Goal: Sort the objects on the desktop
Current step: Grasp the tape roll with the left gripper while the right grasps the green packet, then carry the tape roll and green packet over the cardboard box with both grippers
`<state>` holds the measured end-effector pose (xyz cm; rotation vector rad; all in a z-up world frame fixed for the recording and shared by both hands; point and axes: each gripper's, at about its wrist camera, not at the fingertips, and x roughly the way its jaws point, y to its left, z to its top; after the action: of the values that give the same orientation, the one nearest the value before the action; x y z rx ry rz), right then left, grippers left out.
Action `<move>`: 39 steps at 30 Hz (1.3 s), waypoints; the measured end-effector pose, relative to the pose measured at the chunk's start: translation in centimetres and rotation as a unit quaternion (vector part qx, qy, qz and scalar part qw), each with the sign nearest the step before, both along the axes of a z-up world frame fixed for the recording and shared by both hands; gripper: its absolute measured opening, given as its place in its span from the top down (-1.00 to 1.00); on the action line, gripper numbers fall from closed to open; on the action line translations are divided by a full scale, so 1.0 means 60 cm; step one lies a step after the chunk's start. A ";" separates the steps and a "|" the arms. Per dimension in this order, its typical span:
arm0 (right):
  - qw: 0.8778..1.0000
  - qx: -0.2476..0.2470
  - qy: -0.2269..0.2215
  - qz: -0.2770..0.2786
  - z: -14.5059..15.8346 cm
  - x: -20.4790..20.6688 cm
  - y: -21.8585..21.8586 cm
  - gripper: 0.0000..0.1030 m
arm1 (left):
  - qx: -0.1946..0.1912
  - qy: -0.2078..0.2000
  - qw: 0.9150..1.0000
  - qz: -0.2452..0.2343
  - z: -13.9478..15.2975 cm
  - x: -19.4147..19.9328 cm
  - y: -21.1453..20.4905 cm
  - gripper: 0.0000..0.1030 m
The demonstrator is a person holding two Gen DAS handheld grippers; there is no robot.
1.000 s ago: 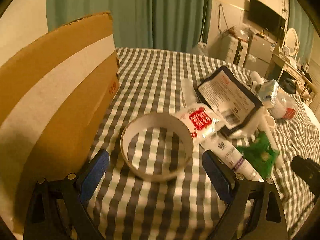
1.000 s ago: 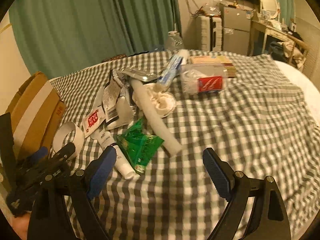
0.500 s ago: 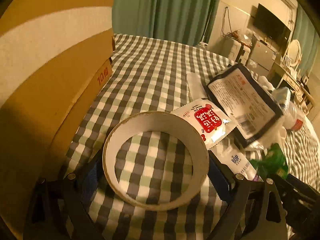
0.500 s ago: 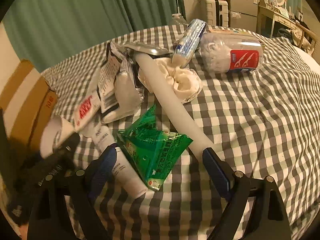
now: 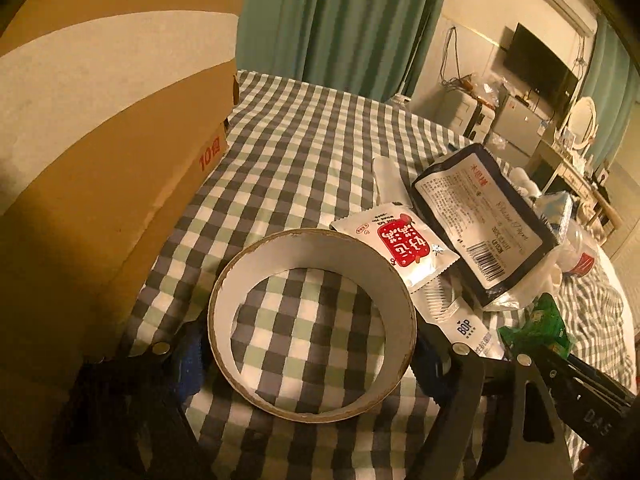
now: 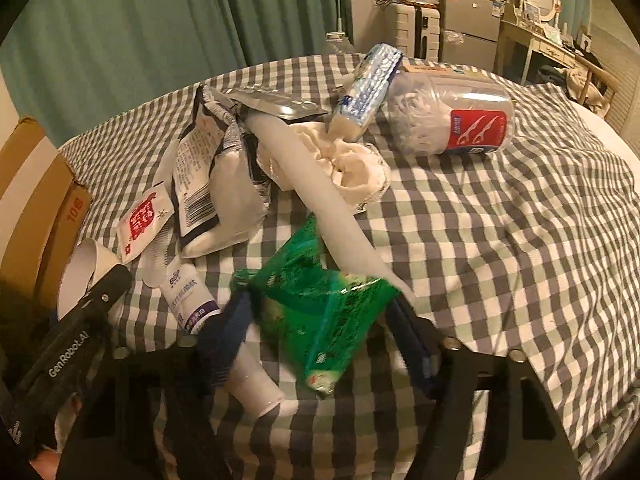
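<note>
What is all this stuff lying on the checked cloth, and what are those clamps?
cardboard ring: one, white inside, between the left jaws
green packet: one, between the right jaws
red-and-white sachet: one, behind the ring
dark pouch: one, white label, right of the sachet
white tube: one, left of the packet
floss-pick jar: one, clear, on its side
cardboard box: one, brown, left
left hand-held gripper: closing
right hand-held gripper: closing

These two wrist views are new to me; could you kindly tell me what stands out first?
In the left view, a white tape ring lies on the checked cloth between the closing left gripper, beside a cardboard box. In the right view, the right gripper is closing around a green packet at the near edge of the clutter.
</note>
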<state>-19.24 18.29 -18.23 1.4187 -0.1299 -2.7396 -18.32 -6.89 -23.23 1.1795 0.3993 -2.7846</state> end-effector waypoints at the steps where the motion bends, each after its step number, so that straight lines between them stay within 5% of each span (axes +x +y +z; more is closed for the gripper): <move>1: 1.000 0.001 0.002 0.000 0.001 0.001 0.002 -0.16 | -0.001 0.001 1.000 -0.002 0.000 0.001 0.000 -0.62; 9: 1.000 -0.016 -0.001 0.016 0.017 0.007 0.036 0.34 | -0.014 -0.001 1.000 -0.016 0.007 0.022 0.015 -0.62; 23: 1.000 0.004 0.028 0.008 0.092 0.068 0.076 0.40 | -0.012 -0.002 0.999 -0.039 0.070 0.094 0.083 -0.62; 27: 0.999 0.003 0.045 -0.003 0.130 0.090 0.083 0.40 | 0.015 -0.002 0.999 -0.046 0.114 0.108 0.096 -0.62; 39: 0.994 0.012 0.112 0.009 0.279 0.175 0.055 0.40 | -0.025 0.049 0.995 -0.084 0.293 0.194 0.089 -0.62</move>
<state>-8.74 21.61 -1.49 1.0999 -0.0746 -2.8685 -6.65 -1.55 -5.64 1.1166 0.2464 -2.9854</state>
